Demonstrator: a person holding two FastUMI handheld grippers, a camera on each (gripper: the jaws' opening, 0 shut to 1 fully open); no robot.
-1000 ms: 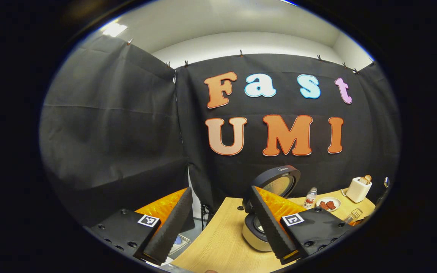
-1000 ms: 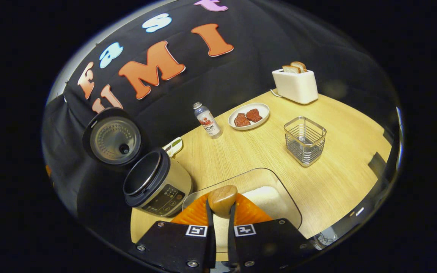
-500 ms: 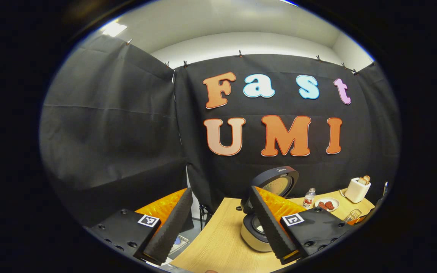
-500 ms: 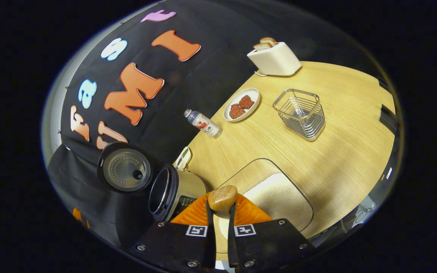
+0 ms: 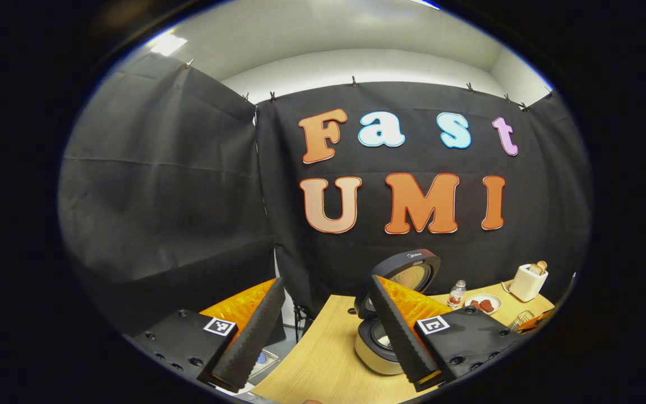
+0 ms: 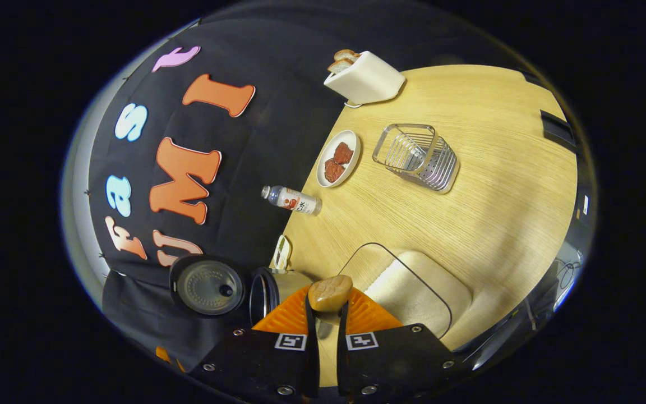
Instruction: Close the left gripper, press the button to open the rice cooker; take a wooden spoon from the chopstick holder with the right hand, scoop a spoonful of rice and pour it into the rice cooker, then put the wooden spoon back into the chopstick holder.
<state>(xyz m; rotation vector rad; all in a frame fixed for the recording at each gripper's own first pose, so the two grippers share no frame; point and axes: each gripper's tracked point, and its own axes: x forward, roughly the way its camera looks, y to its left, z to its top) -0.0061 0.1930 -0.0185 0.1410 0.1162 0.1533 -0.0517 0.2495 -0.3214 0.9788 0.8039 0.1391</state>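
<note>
In the right gripper view my right gripper point(image 6: 326, 317) is shut on the wooden spoon point(image 6: 330, 293), whose rounded wooden end pokes out past the fingers. The view is strongly tilted. Just left of the spoon stands the rice cooker point(image 6: 286, 280) with its lid point(image 6: 206, 286) swung open. To the right, a glass tray of white rice point(image 6: 415, 289) lies under the gripper. The wire chopstick holder point(image 6: 418, 157) stands farther off on the table. My left gripper point(image 5: 323, 336) hangs open off the table's left end, and the open rice cooker point(image 5: 376, 345) shows behind its right finger.
On the wooden table point(image 6: 497, 168) along the back wall stand a white toaster point(image 6: 365, 78) with bread, a plate of red food point(image 6: 338, 158) and a small bottle point(image 6: 292, 199). A small white object point(image 6: 281, 253) lies behind the cooker.
My right gripper has rolled over with the spoon, so the scene has turned and the cooker now sits close beside the spoon. The left gripper has barely moved.
</note>
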